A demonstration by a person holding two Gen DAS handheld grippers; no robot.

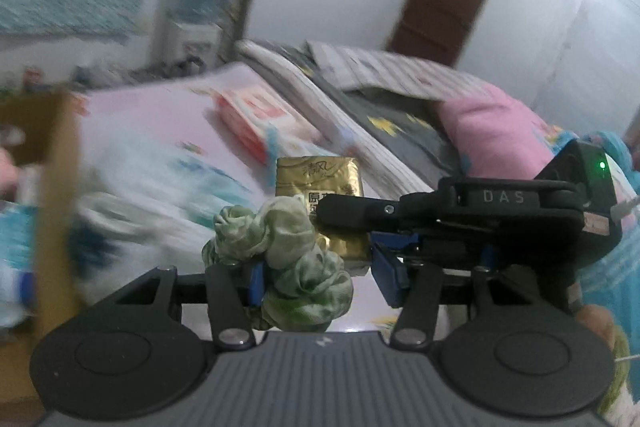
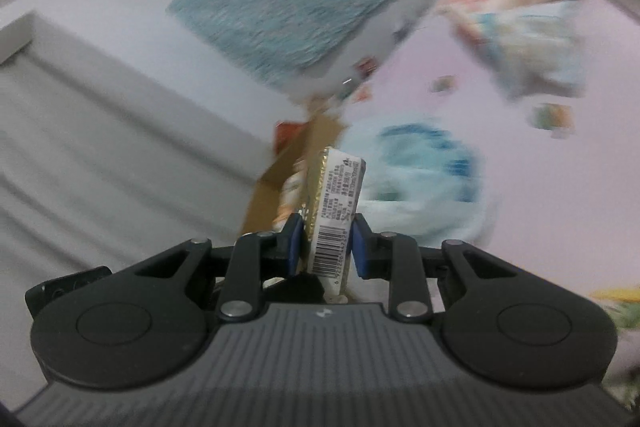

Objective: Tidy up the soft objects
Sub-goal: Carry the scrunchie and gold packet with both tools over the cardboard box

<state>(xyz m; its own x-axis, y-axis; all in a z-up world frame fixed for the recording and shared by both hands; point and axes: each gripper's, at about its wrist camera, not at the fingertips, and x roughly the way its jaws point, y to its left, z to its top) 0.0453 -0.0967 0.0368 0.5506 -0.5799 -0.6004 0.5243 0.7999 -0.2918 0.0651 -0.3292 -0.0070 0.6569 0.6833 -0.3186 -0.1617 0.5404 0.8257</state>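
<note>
My left gripper (image 1: 320, 279) has its jaws wide apart; a green scrunchie (image 1: 280, 259) hangs on its left finger (image 1: 256, 283), held above the pink bed sheet (image 1: 160, 119). My right gripper (image 2: 325, 247) is shut on a gold tissue pack (image 2: 334, 211), barcode side facing the camera. In the left wrist view the right gripper (image 1: 348, 223) reaches in from the right, holding the gold tissue pack (image 1: 320, 177) just behind the scrunchie.
A cardboard box (image 1: 60, 163) stands at the left on the bed. A red and white pack (image 1: 256, 119), a white and blue plastic bag (image 1: 168, 187), folded bedding (image 1: 360, 99) and a pink pillow (image 1: 492, 135) lie on the bed. A water dispenser (image 1: 200, 7) stands by the wall.
</note>
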